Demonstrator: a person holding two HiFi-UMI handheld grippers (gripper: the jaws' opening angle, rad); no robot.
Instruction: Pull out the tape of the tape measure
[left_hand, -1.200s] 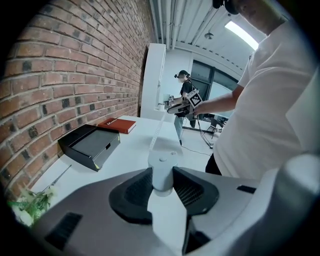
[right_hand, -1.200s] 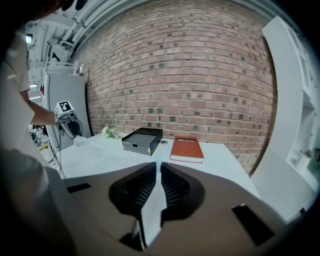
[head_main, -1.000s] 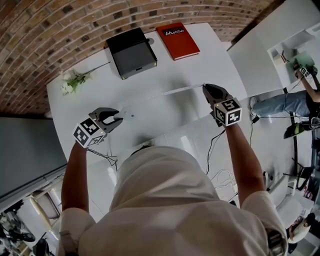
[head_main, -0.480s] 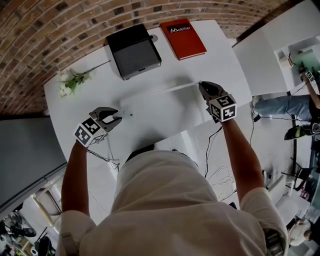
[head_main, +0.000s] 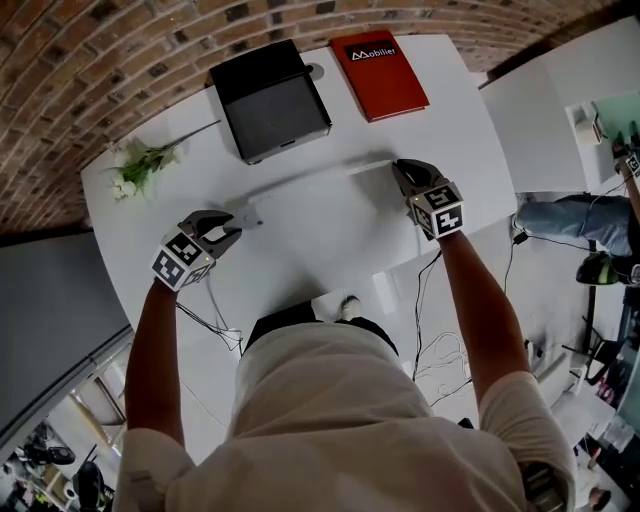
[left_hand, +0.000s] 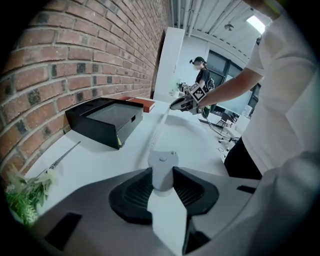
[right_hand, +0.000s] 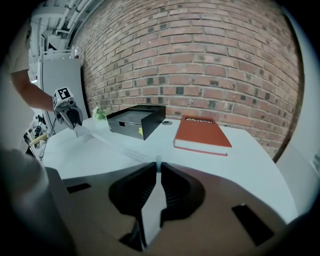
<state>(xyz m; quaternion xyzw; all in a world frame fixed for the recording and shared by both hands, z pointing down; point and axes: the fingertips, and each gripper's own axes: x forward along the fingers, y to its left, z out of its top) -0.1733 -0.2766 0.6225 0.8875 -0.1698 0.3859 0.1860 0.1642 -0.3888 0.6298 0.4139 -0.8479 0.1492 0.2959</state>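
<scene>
Head view: both forearms reach forward over the white bench (head_main: 330, 225), well apart; the left gripper (head_main: 228, 226) points right and clamps the case (head_main: 249, 212); the right gripper (head_main: 398, 168) points up-left and pinches the end of the tape (head_main: 320, 182), which stretches between them on the near side of the box (head_main: 268, 98) and book (head_main: 385, 72).

Left gripper view: jaws partly apart, pressed on the white case; the tape runs off to the far gripper.

Right gripper view: jaws almost together on the thin tape end.

Against a second ago, both hands sit farther up the bench, nearer the box; the tape's span looks unchanged.
</scene>
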